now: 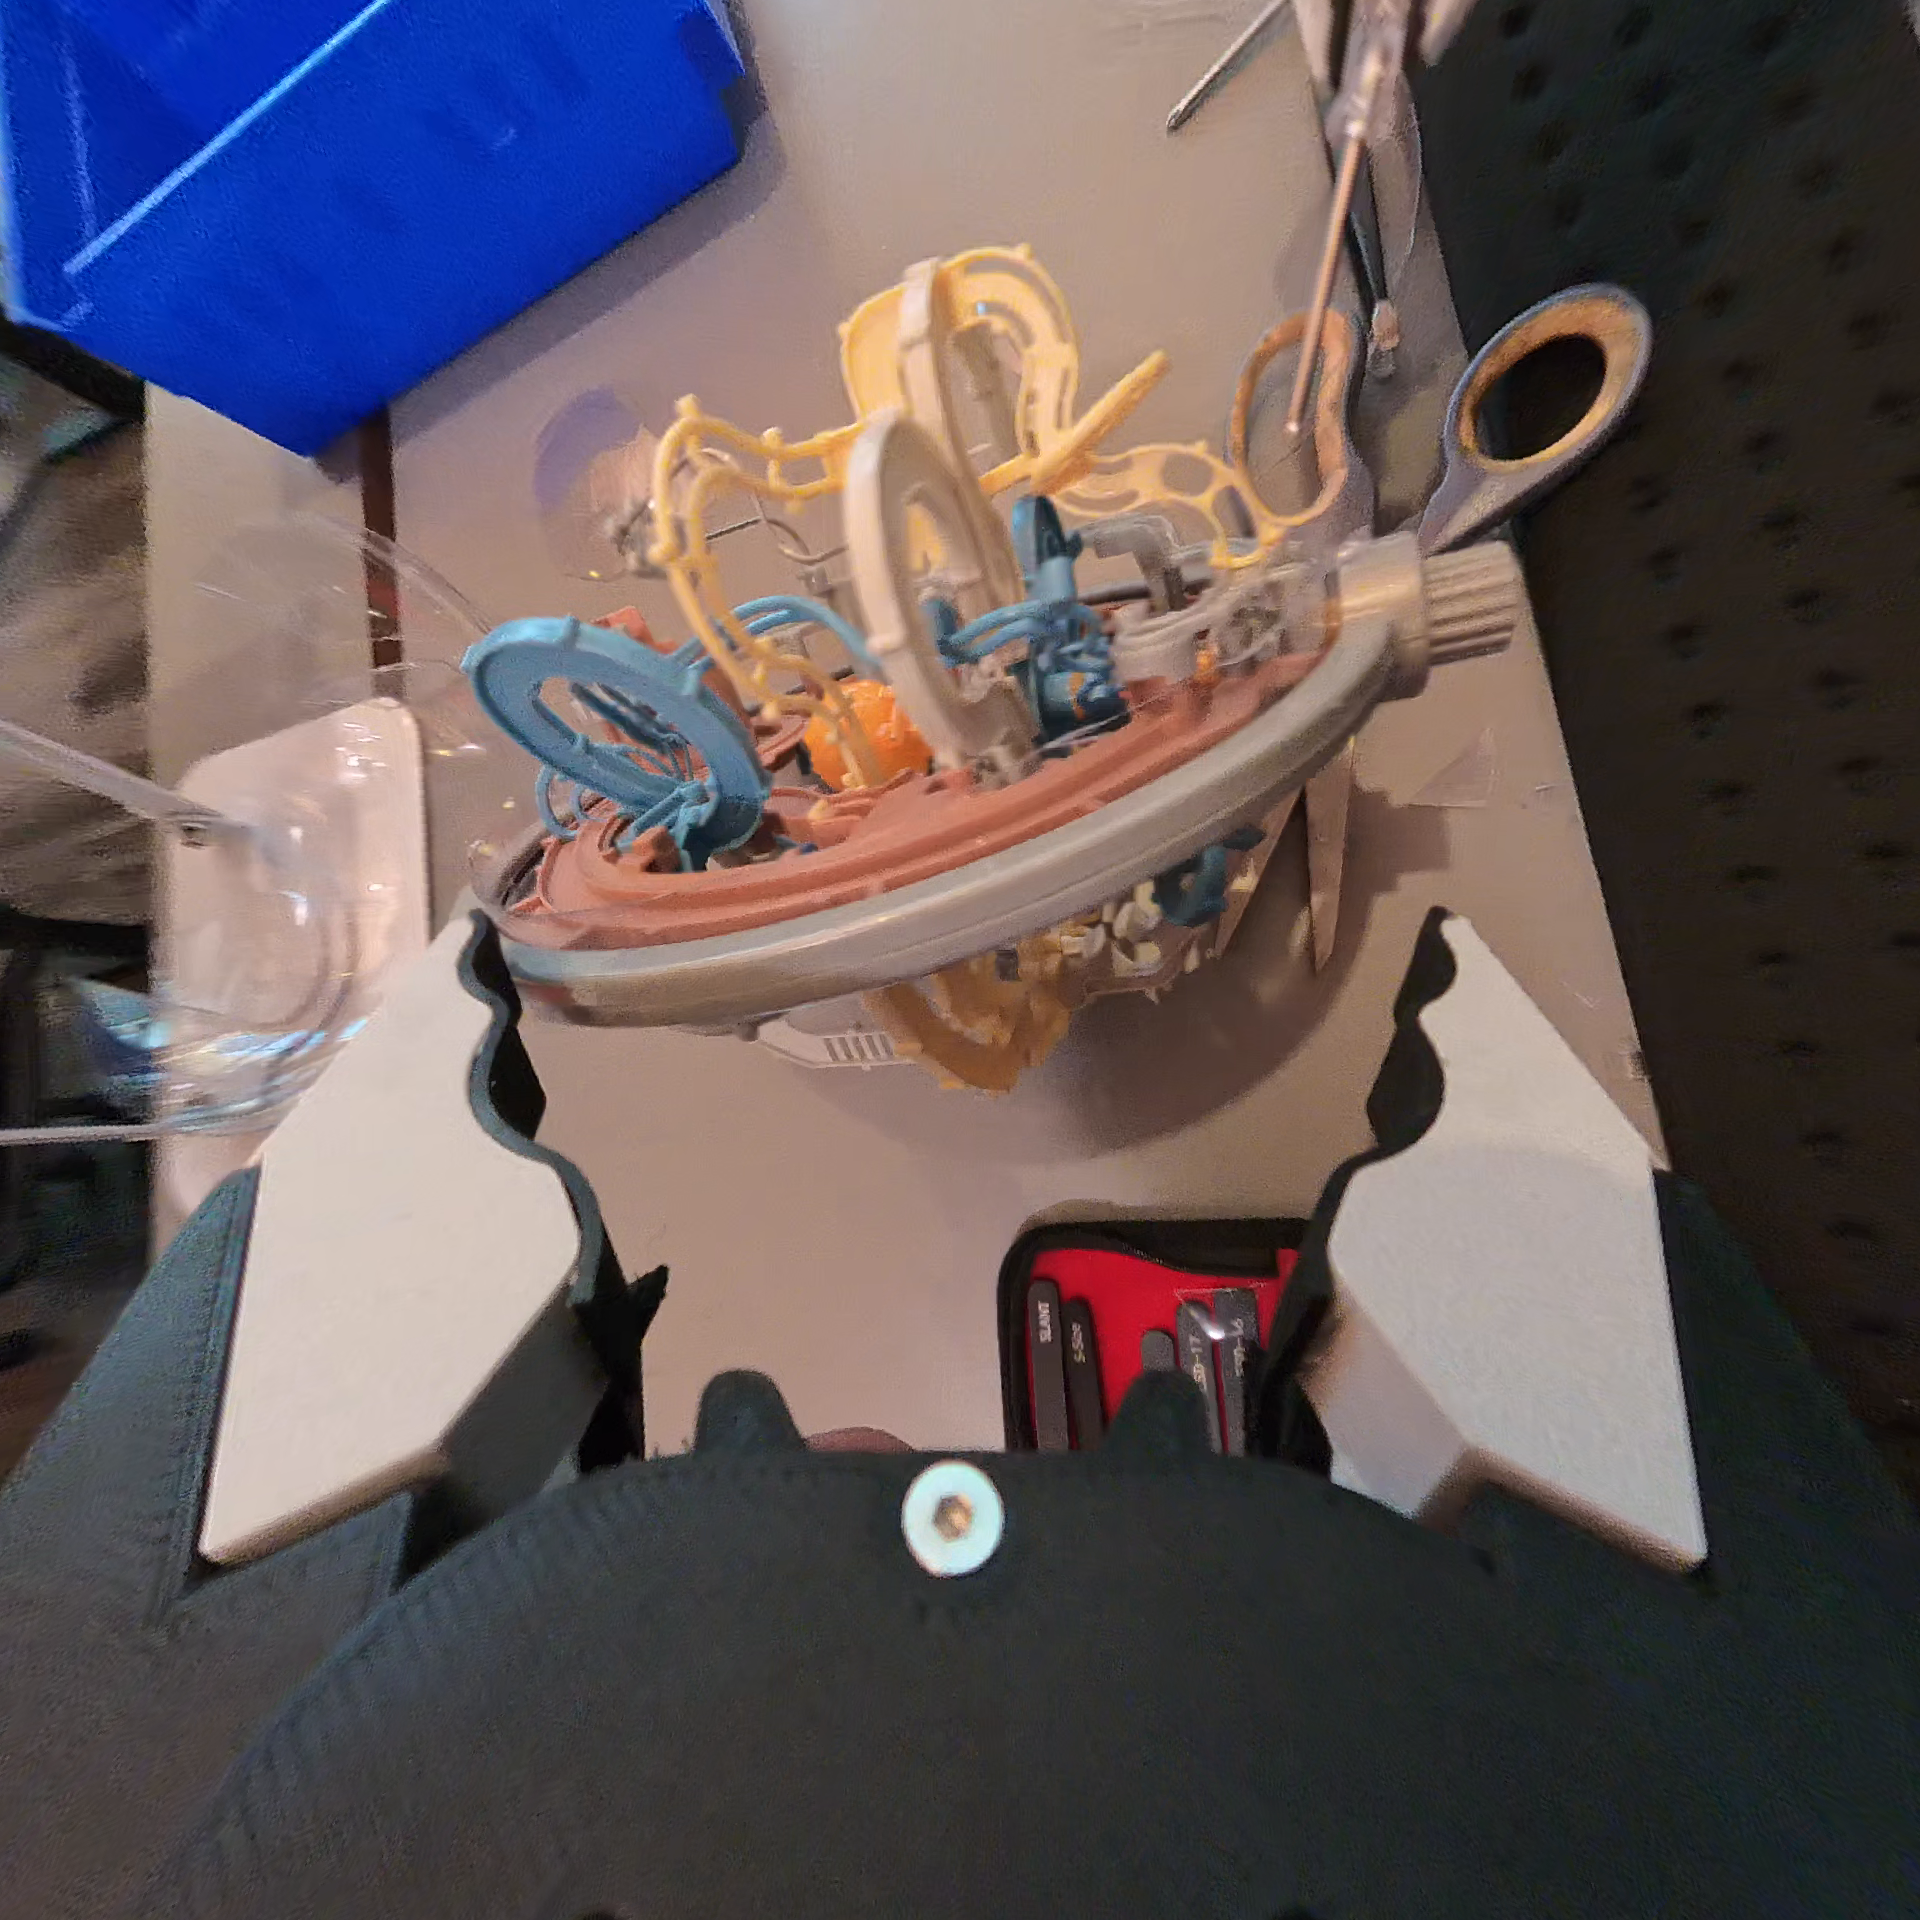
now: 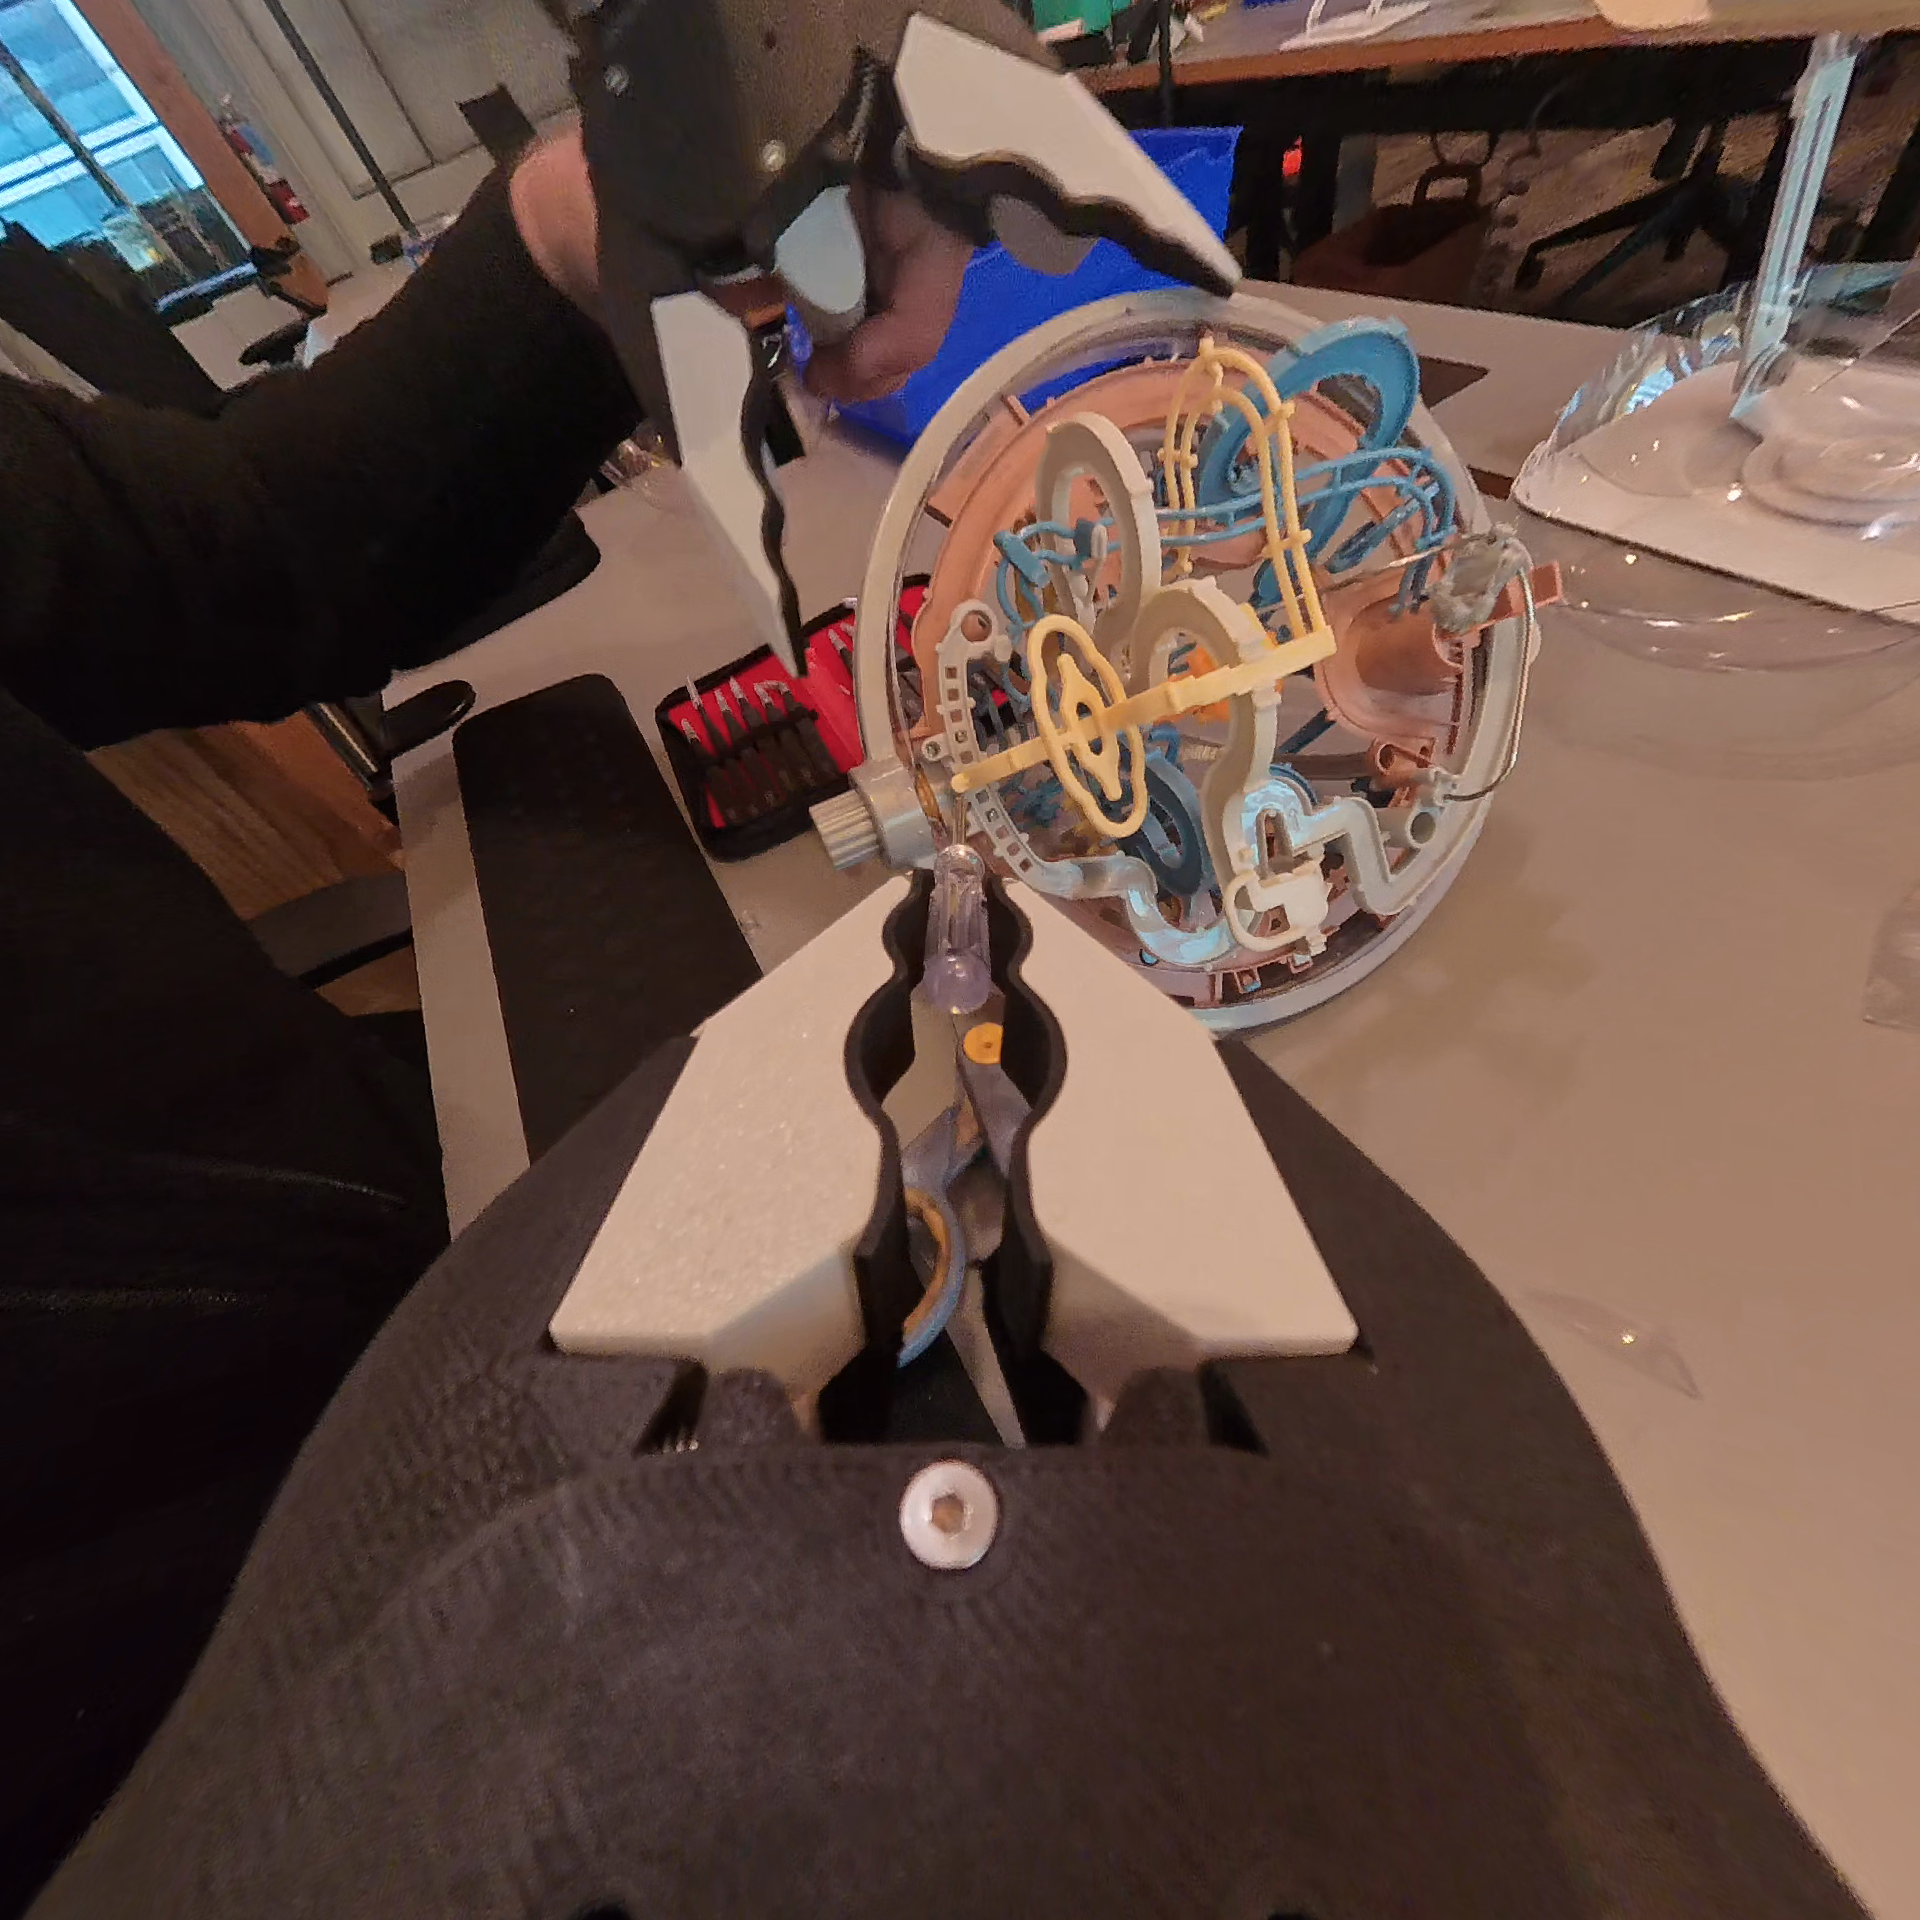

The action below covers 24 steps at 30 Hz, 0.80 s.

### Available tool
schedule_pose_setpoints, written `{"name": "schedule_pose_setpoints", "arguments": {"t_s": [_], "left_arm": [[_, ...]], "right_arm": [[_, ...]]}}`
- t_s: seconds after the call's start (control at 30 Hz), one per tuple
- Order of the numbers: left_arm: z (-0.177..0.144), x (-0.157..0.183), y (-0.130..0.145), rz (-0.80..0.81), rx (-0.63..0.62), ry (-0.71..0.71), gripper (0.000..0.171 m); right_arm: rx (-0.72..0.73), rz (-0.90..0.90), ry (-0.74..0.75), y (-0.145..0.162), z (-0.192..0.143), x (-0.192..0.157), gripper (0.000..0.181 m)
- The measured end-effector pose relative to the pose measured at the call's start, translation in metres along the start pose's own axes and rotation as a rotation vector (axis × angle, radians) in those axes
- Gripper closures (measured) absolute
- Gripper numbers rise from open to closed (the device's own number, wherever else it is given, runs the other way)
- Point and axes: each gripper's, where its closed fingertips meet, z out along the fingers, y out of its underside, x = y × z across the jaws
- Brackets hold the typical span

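Note:
A ball-shaped maze toy (image 1: 935, 748) with a grey ring and blue, yellow and brown tracks rests tilted on the grey table (image 1: 831, 1195). My left gripper (image 1: 956, 925) is open and straddles it, with the left fingertip (image 1: 488, 966) at the ring's edge. My right gripper (image 2: 956, 904) is shut on a small screwdriver (image 2: 954, 935) with a clear handle. Its tip points at the grey knob (image 2: 857, 826) on the side of the toy (image 2: 1195, 665). The left gripper (image 2: 1008, 473) shows open above the toy, held by a hand in a black sleeve.
Scissors (image 1: 1538, 416) lie beside the toy, under the right gripper (image 2: 961, 1132). A red tool case (image 1: 1132, 1320) lies near the toy. A blue bin (image 1: 364, 187), a clear dome (image 2: 1714, 582) and a black foam mat (image 2: 582, 883) also sit on the table. About 15 cm separates my left fingertips from my right. The right gripper is farther from the red tool case (image 1: 1132, 1320), some 30 cm, than the left, some 15 cm.

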Motion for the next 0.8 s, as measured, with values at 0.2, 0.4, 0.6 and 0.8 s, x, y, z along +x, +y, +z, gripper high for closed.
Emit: {"name": "schedule_pose_setpoints", "arguments": {"t_s": [0.2, 0.4, 0.6, 0.8], "left_arm": [[0.005, -0.014, -0.009, -0.099, 0.139, 0.148, 0.013], [0.018, -0.017, -0.015, -0.049, 0.186, 0.092, 0.013], [0.021, -0.014, -0.023, -0.021, 0.257, 0.062, 0.018], [0.024, -0.013, -0.025, 0.031, 0.263, 0.039, 0.021]], "right_arm": [[-0.034, 0.014, -0.028, 0.010, 0.014, 0.008, 0.172], [-0.010, 0.035, -0.071, 0.007, 0.015, 0.009, 0.173], [-0.013, 0.040, -0.090, 0.007, 0.016, 0.000, 0.172], [-0.027, 0.045, -0.071, 0.009, 0.011, 0.000, 0.173]]}}
